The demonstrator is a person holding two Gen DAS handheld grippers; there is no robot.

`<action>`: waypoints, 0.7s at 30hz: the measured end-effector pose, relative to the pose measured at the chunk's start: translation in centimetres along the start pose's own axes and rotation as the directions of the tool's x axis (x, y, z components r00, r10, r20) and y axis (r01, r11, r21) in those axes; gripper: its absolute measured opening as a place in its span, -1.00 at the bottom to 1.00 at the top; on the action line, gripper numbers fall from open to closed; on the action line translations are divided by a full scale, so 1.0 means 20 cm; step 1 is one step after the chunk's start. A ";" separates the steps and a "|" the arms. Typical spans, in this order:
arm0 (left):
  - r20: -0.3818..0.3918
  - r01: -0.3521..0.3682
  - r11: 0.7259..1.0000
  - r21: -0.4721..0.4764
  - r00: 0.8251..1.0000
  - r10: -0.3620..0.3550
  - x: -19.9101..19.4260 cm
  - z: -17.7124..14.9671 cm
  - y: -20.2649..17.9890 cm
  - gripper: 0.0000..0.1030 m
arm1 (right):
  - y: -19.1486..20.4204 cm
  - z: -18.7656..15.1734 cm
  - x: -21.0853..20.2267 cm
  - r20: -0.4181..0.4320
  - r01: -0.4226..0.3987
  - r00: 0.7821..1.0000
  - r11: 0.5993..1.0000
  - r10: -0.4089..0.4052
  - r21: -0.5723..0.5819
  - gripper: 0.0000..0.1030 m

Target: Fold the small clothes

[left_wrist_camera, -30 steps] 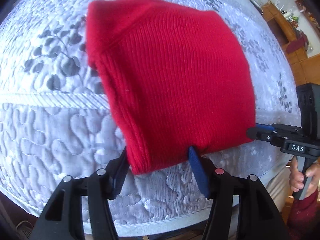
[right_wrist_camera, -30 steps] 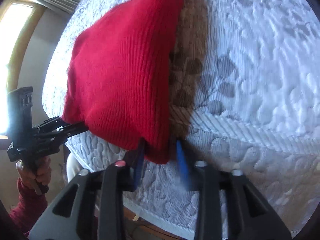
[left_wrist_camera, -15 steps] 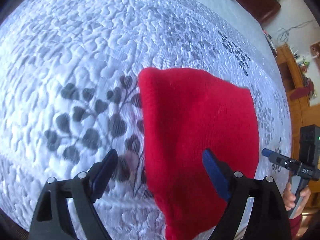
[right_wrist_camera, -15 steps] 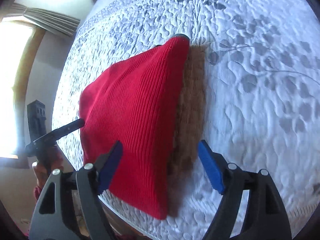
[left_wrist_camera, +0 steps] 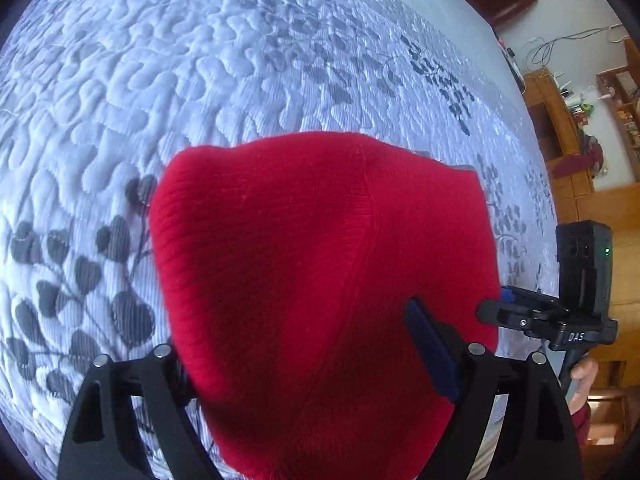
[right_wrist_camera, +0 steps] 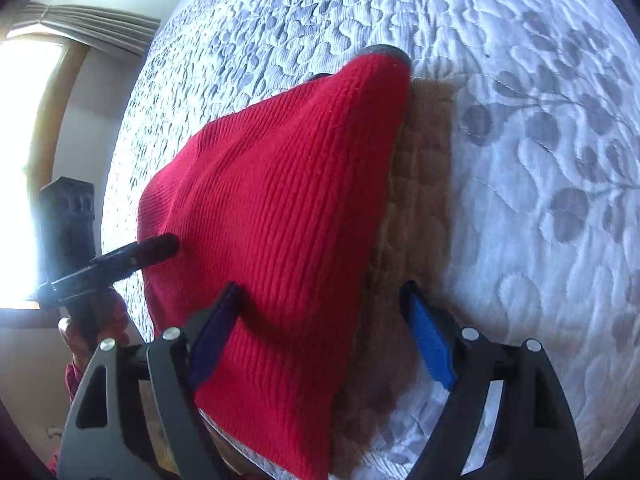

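Quilted white bedspread (left_wrist_camera: 200, 80), bright window (right_wrist_camera: 24, 160)

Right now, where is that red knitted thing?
The red knit garment lies on the white quilted bedspread, between both open grippers, filling the middle of both wrist views.

The red knit garment (left_wrist_camera: 320, 280) lies folded on the bedspread, filling the lower centre of both views, ribbed, tapering toward its far edge.
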State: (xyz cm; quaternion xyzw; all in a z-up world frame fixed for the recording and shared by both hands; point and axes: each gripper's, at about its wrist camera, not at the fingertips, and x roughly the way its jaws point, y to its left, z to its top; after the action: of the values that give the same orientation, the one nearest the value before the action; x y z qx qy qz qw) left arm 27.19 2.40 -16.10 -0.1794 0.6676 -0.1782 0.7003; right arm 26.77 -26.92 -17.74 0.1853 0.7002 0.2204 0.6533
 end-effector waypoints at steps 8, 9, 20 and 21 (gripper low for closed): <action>-0.021 0.074 0.997 0.001 0.997 -0.074 0.08 0.07 0.02 0.87 | -0.04 0.09 0.06 0.028 -0.056 0.998 0.998 0.055 0.042 0.70; -0.021 0.082 0.997 -0.012 0.996 -0.082 0.08 0.08 0.03 0.87 | -0.05 0.10 0.06 0.038 -0.068 0.997 0.996 0.066 0.054 0.69; 0.018 0.069 0.997 -0.043 0.997 -0.069 0.05 0.07 -0.06 -0.26 | 0.00 0.07 -0.02 0.080 -0.082 0.993 0.997 0.082 -0.005 -0.30; 0.026 0.061 0.998 -0.024 0.998 -0.060 0.04 0.06 -0.09 -0.26 | 0.00 0.06 -0.04 0.087 -0.081 0.993 0.997 0.081 -0.011 -0.33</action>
State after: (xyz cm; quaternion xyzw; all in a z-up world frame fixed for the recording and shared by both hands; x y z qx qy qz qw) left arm 28.35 0.55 -15.89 -0.2103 0.6553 -0.1889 0.7005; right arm 27.92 -27.24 -17.19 0.2206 0.6619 0.2409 0.6747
